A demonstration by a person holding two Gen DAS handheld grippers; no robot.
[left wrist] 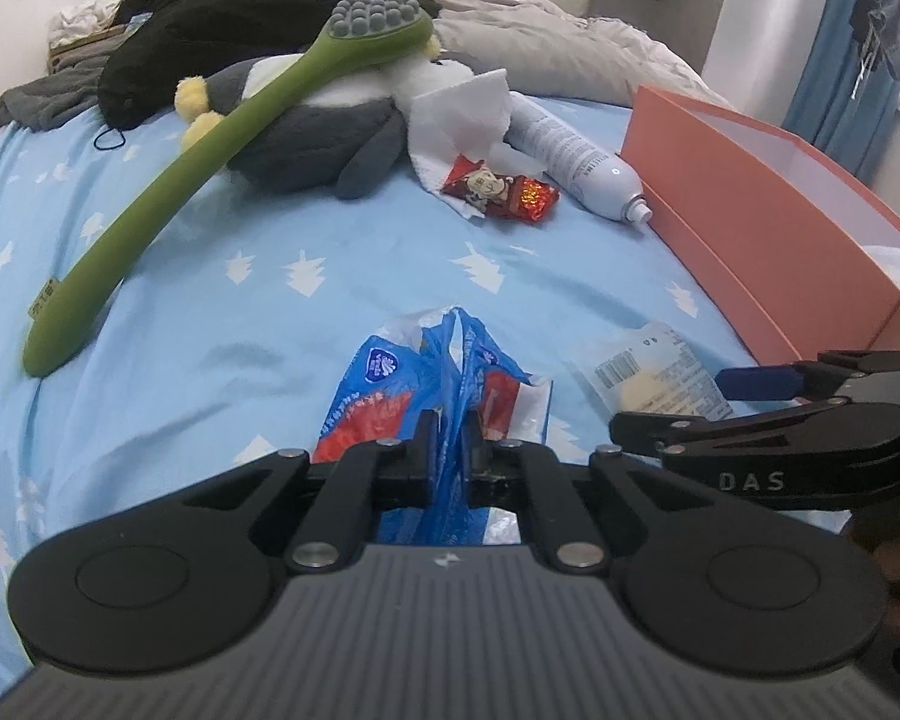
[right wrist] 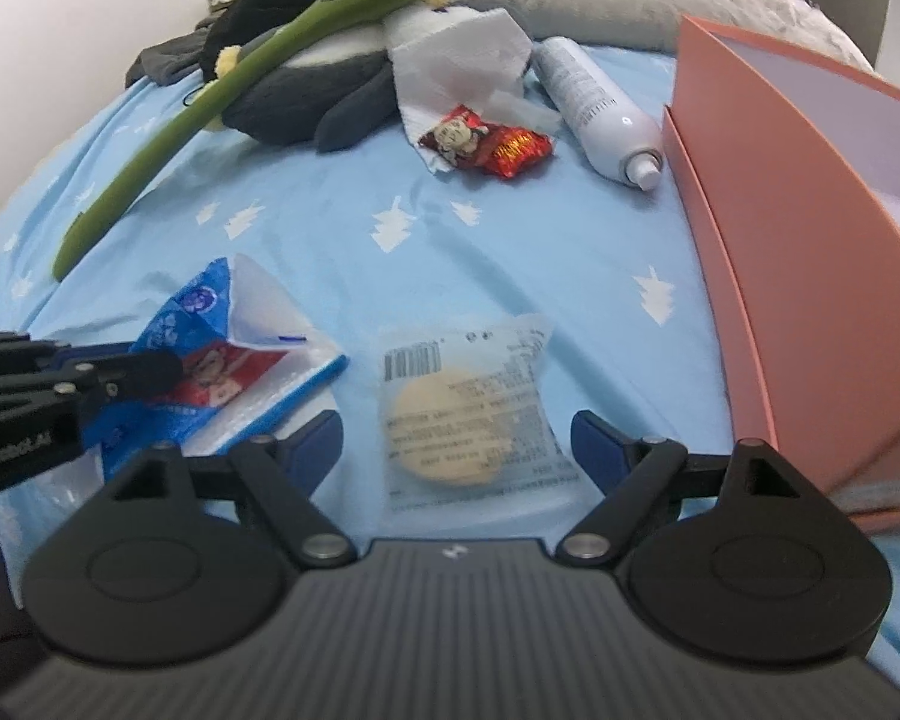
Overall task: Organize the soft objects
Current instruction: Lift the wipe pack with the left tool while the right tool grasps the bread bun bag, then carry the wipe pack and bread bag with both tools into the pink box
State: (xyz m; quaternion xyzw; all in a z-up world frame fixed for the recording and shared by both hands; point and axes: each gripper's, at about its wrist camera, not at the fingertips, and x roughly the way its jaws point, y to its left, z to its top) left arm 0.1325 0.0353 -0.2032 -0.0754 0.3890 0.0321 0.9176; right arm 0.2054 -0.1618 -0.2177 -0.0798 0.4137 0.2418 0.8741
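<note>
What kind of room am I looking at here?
Most likely a bedroom: a light blue bedsheet with white tree prints, a rumpled grey-beige duvet behind it, and a grey and white plush toy.

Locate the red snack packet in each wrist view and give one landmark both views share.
Left wrist view: the red snack packet lies right of centre in the upper half, partly on the white tissue.
Right wrist view: the packet sits upper centre, again at the tissue's lower edge.
Shared landmark: the white spray can, just right of the packet, beside the orange box.
</note>
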